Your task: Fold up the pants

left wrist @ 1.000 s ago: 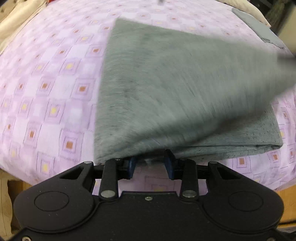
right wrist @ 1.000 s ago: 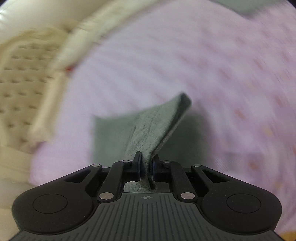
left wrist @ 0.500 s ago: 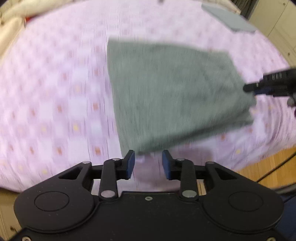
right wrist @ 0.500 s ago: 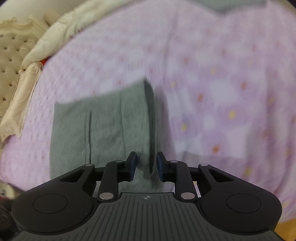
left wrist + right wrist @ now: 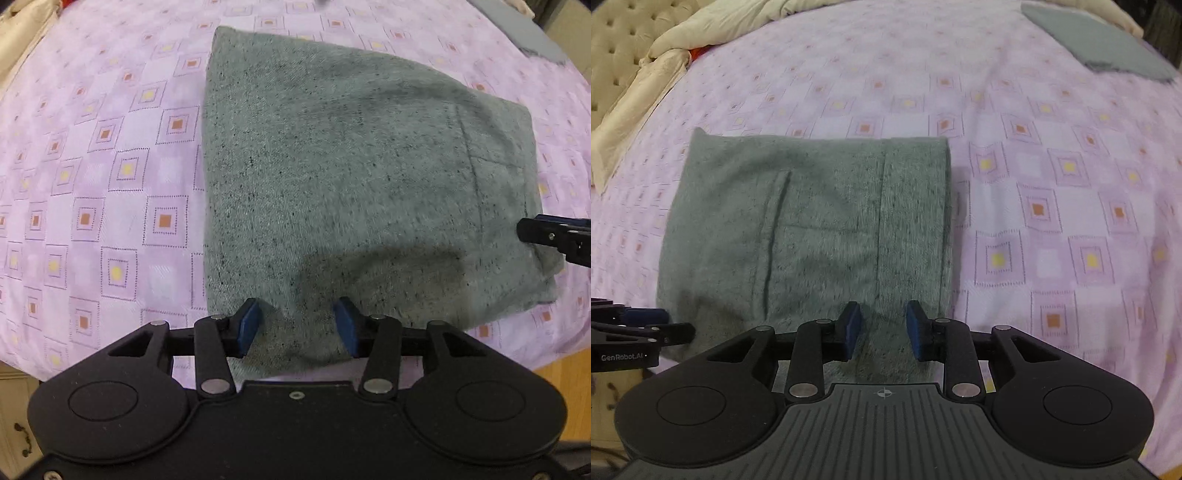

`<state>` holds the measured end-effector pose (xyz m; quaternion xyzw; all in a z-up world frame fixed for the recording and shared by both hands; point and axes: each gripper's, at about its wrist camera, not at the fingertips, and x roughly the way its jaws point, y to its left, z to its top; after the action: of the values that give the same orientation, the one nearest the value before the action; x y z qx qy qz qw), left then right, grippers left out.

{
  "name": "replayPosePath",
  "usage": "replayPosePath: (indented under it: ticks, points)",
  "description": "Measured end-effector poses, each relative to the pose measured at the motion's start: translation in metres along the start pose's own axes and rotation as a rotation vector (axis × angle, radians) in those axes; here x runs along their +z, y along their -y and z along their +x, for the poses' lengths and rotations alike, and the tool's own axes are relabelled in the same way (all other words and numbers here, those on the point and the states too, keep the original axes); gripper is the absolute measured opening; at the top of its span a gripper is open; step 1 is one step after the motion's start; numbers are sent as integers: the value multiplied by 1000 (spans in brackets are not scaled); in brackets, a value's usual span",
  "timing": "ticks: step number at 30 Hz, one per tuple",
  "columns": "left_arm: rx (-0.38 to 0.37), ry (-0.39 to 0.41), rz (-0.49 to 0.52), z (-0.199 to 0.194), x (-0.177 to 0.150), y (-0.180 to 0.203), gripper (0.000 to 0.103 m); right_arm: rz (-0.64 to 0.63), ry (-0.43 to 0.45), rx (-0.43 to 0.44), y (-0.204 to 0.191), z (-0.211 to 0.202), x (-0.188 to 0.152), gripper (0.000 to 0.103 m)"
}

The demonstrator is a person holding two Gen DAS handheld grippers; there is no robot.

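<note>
We see a bed covered by a lilac bedspread [image 5: 122, 155] printed with small orange and yellow squares, and on it the folded grey knit pants [image 5: 351, 177] lie flat as a thick rectangle near the bed's front edge. A cream quilted blanket [image 5: 657, 74] is bunched at the far left side, and a second folded grey cloth [image 5: 1100, 40] lies well apart at the far right corner. Our left claw [image 5: 297, 325] hovers over the near edge of the pants, its blue pads spread and opening, with fabric between them but not pinched. Our right claw [image 5: 882, 328] stands likewise above the near edge by the waistband end, its jaws opening, cloth below and between the pads, unclamped.
</note>
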<state>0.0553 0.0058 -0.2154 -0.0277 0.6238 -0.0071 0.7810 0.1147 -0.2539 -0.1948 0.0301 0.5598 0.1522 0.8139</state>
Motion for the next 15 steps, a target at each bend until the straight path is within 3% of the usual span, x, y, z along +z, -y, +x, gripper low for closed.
replayPosePath:
  ticks: [2,4,7,11,15]
  points:
    - [-22,-16,-39,-10,7,-6,53,26,18,8,5,-9,5,27]
    - [-53,-1,-95,-20,19,-16,53,27,90,0,7,-18,14,27]
    - [-39,37,-129,-22,46,-20,53,5,172,-11,11,-22,32,27]
    - [19,42,-140,2,86,-18,54,13,146,-44,18,4,59,27]
    - [30,-27,-166,35,112,-22,55,13,76,-83,20,24,63,32]
